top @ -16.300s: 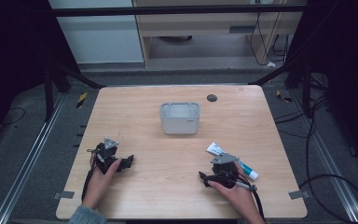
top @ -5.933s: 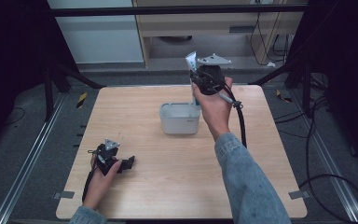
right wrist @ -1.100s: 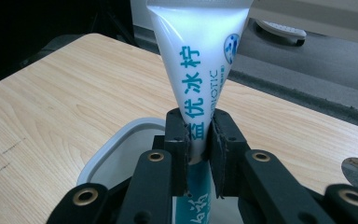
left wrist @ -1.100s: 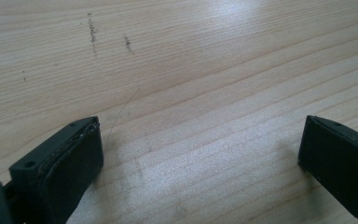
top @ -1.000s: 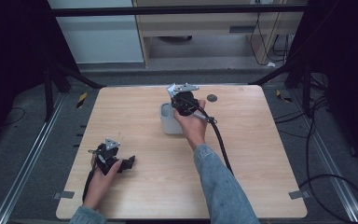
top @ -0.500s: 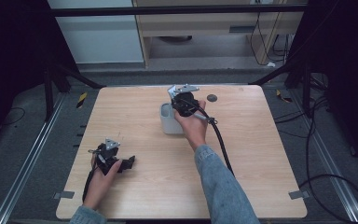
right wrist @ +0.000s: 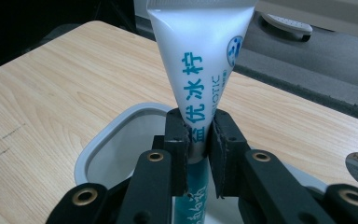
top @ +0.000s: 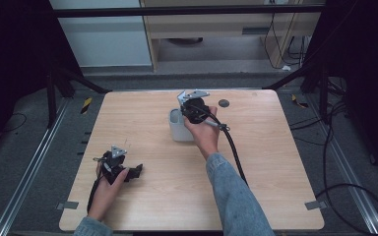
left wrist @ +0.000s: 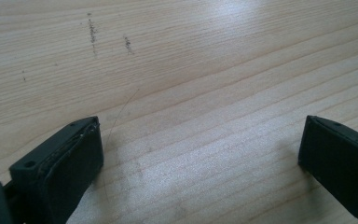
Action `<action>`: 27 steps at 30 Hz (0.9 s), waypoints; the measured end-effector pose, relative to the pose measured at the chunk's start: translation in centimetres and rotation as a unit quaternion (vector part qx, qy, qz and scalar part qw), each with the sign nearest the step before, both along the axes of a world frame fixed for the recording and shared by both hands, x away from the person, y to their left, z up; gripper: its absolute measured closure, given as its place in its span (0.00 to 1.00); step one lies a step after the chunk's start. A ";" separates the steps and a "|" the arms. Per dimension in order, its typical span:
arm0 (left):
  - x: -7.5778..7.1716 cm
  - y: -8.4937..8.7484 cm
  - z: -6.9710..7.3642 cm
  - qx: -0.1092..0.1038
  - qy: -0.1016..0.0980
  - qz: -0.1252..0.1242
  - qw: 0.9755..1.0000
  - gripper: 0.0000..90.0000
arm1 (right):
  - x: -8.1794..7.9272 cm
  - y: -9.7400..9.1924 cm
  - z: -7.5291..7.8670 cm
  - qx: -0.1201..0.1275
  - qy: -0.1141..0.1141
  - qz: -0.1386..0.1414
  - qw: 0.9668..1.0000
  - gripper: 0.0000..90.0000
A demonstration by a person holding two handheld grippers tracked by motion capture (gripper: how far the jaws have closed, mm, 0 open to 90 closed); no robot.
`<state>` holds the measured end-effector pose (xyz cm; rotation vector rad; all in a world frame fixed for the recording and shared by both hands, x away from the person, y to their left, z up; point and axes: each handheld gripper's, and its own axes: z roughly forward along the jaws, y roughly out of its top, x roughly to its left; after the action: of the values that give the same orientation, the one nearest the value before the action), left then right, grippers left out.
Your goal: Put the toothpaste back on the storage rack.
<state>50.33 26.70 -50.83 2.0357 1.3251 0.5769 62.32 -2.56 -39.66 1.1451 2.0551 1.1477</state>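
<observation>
The right gripper [top: 191,104] hangs over the grey container [top: 179,129], which stands on the wooden worktop [top: 275,162] a little inside the middle of its far edge. In the right gripper view its fingers [right wrist: 177,135] are clamped on a white toothpaste tube [right wrist: 200,70] with blue lettering. The tube stands upright between the pads, its flat crimped end up and its teal lower part [right wrist: 196,186] reaching down past the fingers into the container's open mouth; whether the tube's lower end touches the container's floor cannot be told. The container's pale rounded rim [right wrist: 103,140] lies directly below the fingers. A dark round spot [top: 223,103] sits on the worktop near the far edge, just right of the gripper. The left gripper [top: 120,169] rests on the worktop near the near left corner, well apart from the container. In the left gripper view its fingers [left wrist: 70,158] stand wide apart over bare wood, with nothing between them.
</observation>
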 end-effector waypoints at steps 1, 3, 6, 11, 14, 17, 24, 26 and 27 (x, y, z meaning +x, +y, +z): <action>0.0 0.0 0.0 0.000 0.000 0.000 1.000 0.00 | 0.0 0.0 0.0 0.000 0.000 0.000 1.000 0.87; 0.0 0.0 0.0 0.000 0.000 0.000 1.000 0.00 | 0.0 0.0 0.0 0.000 0.000 0.001 1.000 0.87; 0.0 0.0 0.0 0.000 0.000 0.000 1.000 0.00 | 0.0 0.1 0.0 -0.001 0.000 0.001 1.000 0.87; 0.0 0.0 0.0 0.000 0.000 0.000 1.000 0.00 | 0.0 0.2 0.0 -0.001 -0.001 0.004 1.000 0.86; 0.0 0.0 0.0 0.000 0.000 0.000 1.000 0.00 | 0.0 0.2 -0.1 0.000 -0.001 0.003 1.000 0.86; 0.0 0.0 0.0 0.000 0.000 0.000 1.000 0.00 | 0.1 0.3 -0.1 0.002 -0.001 0.003 1.000 0.86; 0.0 0.0 0.0 0.000 0.000 0.000 1.000 0.00 | 0.1 0.4 -0.1 0.003 0.002 0.005 1.000 0.86; 0.0 0.0 0.0 0.000 0.000 0.000 1.000 0.00 | 0.2 0.4 -0.1 0.002 0.001 0.006 1.000 0.86; 0.0 0.0 0.0 0.000 0.000 0.000 1.000 0.00 | 0.2 0.4 -0.1 0.002 0.001 0.005 1.000 0.86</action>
<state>50.33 26.69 -50.83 2.0344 1.3258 0.5767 62.48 -2.14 -39.75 1.1396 2.0629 1.1575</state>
